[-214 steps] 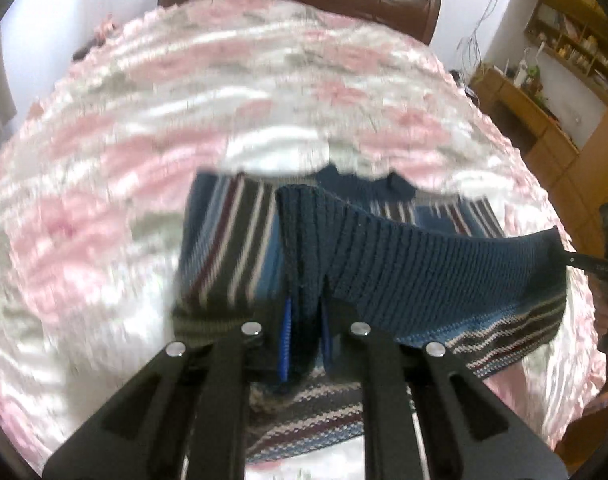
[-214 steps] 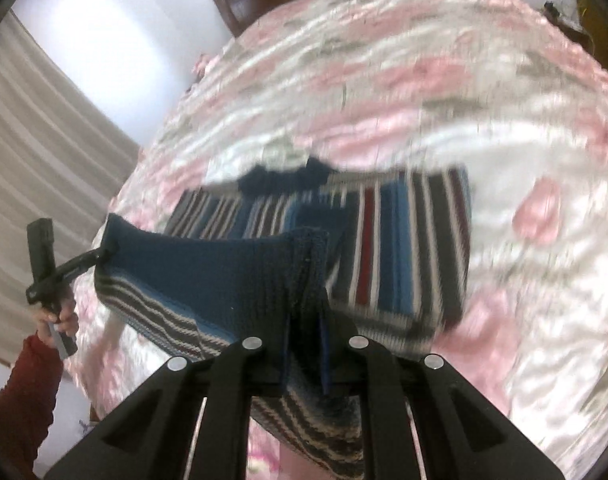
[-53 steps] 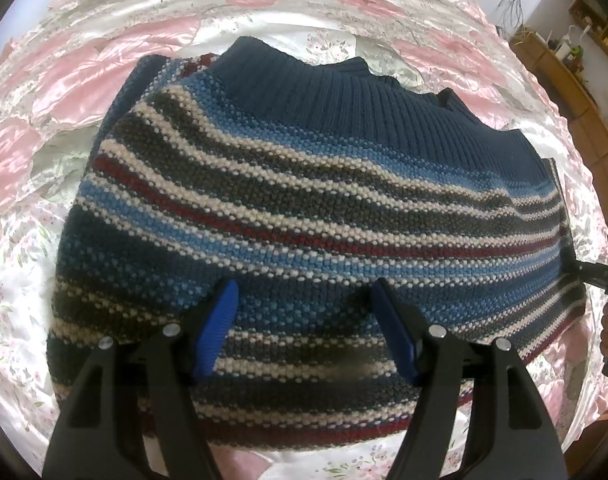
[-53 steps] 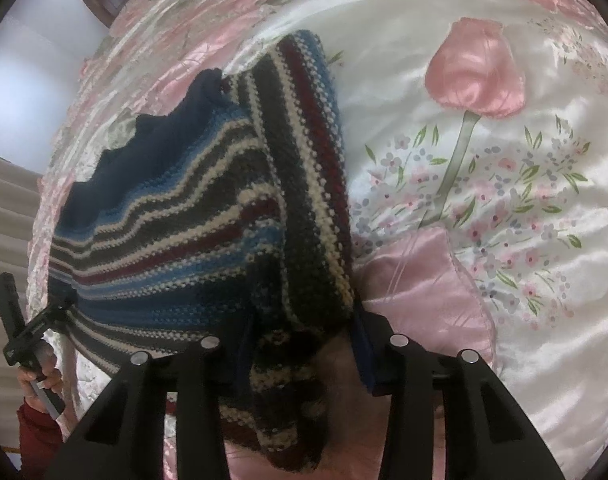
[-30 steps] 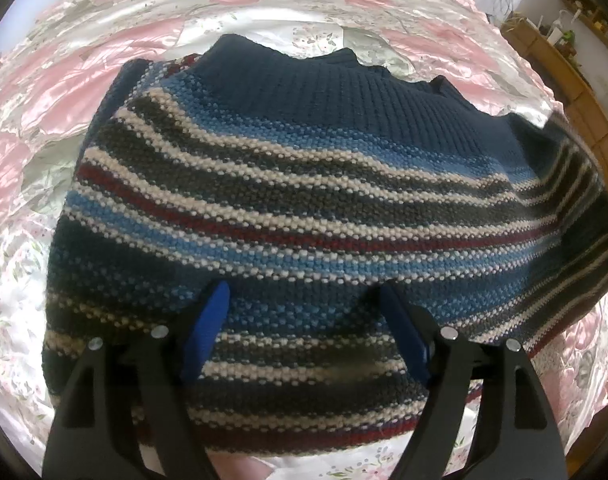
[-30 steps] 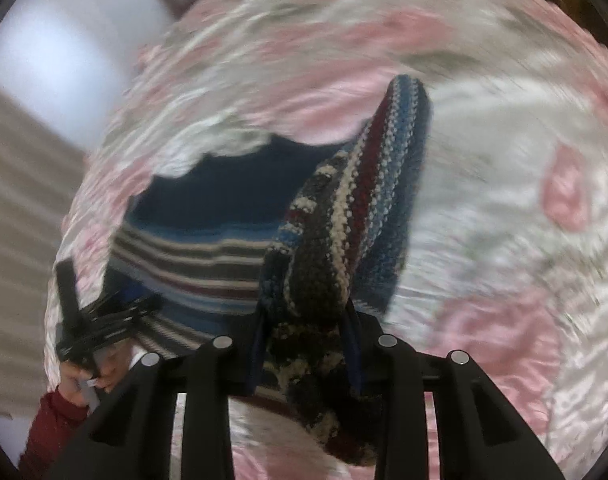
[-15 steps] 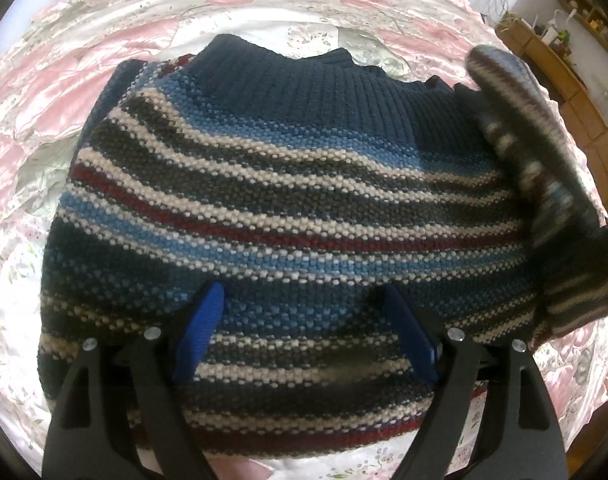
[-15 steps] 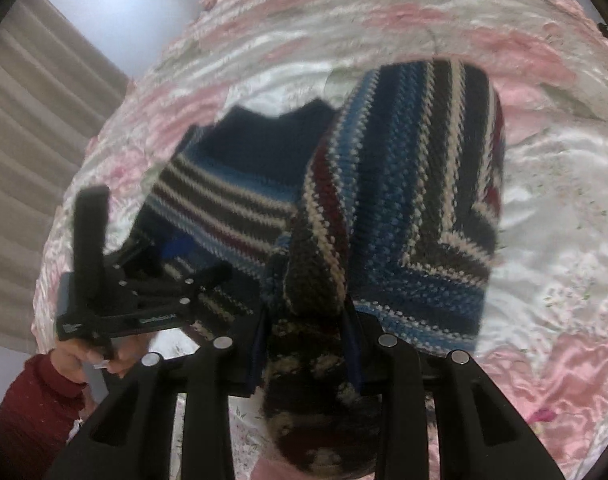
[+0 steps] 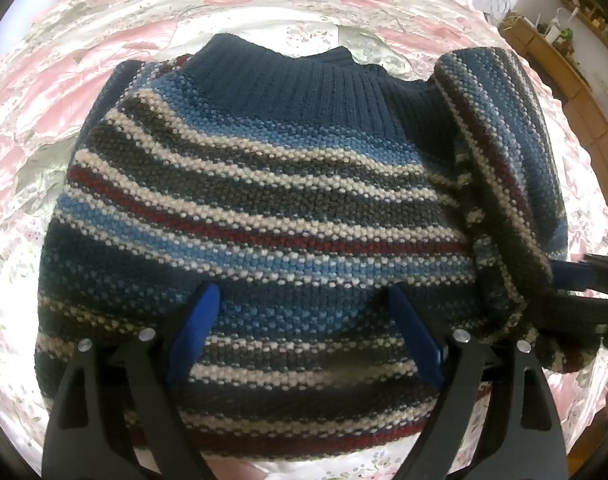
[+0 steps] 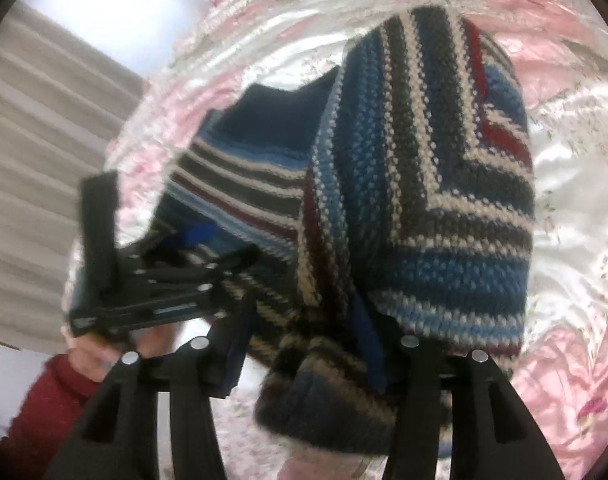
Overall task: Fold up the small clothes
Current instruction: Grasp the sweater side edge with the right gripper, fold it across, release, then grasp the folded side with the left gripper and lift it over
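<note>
A striped knit sweater (image 9: 256,208) lies folded on the bed, on a satin bedspread (image 9: 104,52) printed with pink flowers. Its dark navy ribbed band sits at 12 o'clock in the left wrist view, and the stripes of blue, cream, grey and dark red run across below it.

The left gripper (image 9: 304,332) rests over the near part of the sweater with its blue-padded fingers (image 9: 196,320) spread wide apart, pressing on the knit and pinching nothing.

At 3 o'clock in that view, the sweater's right side is lifted and doubled over toward the middle, its stripes running at an angle to the flat part. The right gripper (image 9: 575,284) comes in there from the edge, blurred, with the raised fold bunched at its tip.

From the right wrist view, that raised fold (image 10: 423,184) hangs thick between the right gripper's fingers (image 10: 367,332), which stand fairly wide with the wool filling the space; whether they actually pinch it I cannot tell. At 9 o'clock, a hand (image 10: 116,344) in a red sleeve (image 10: 40,420) holds the left gripper against the sweater's edge. A pale curtain (image 10: 36,160) hangs behind.
</note>
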